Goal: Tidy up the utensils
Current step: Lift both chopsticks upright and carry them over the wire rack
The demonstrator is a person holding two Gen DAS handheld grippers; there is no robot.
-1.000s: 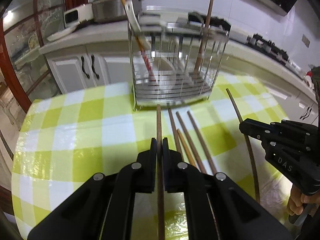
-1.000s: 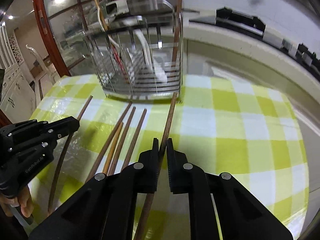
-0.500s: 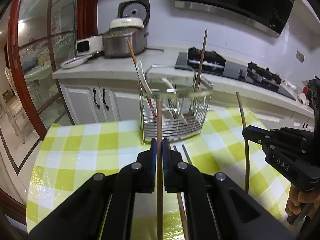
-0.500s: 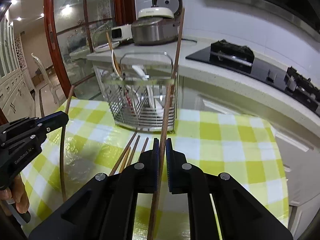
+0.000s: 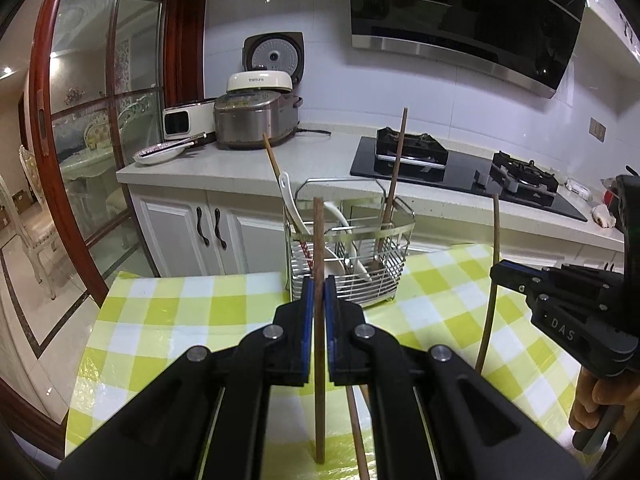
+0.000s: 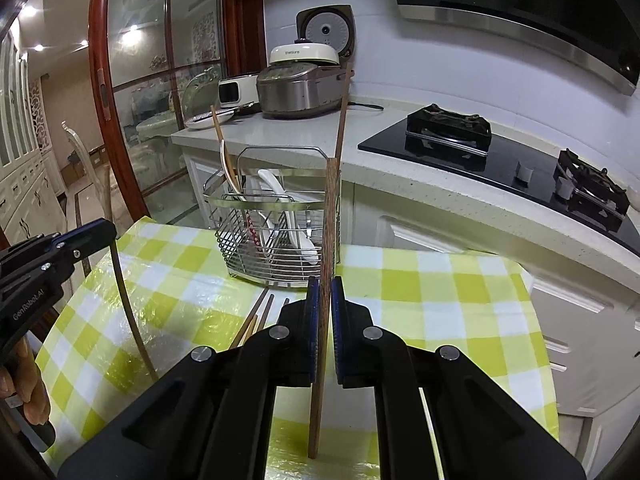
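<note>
My left gripper (image 5: 319, 286) is shut on a brown chopstick (image 5: 319, 240), held upright above the table. My right gripper (image 6: 325, 286) is shut on another brown chopstick (image 6: 330, 208), also upright. The wire utensil rack (image 5: 350, 256) stands at the table's far edge and holds white spoons, a chopstick and a wooden-handled utensil; it also shows in the right wrist view (image 6: 276, 232). Loose chopsticks (image 6: 256, 320) lie on the cloth in front of the rack. The right gripper appears in the left wrist view (image 5: 560, 312), and the left gripper in the right wrist view (image 6: 52, 256).
The table has a yellow-and-white checked cloth (image 5: 192, 312). Behind it runs a white counter (image 5: 328, 164) with a rice cooker (image 5: 256, 116), a plate (image 5: 158, 154) and a gas hob (image 5: 460, 164). A glass door with a red frame (image 5: 52, 152) is at the left.
Both grippers have risen from the table and tilted up, lifting their chopsticks from lying flat to upright. The rack now looks farther away and lower in both views.
</note>
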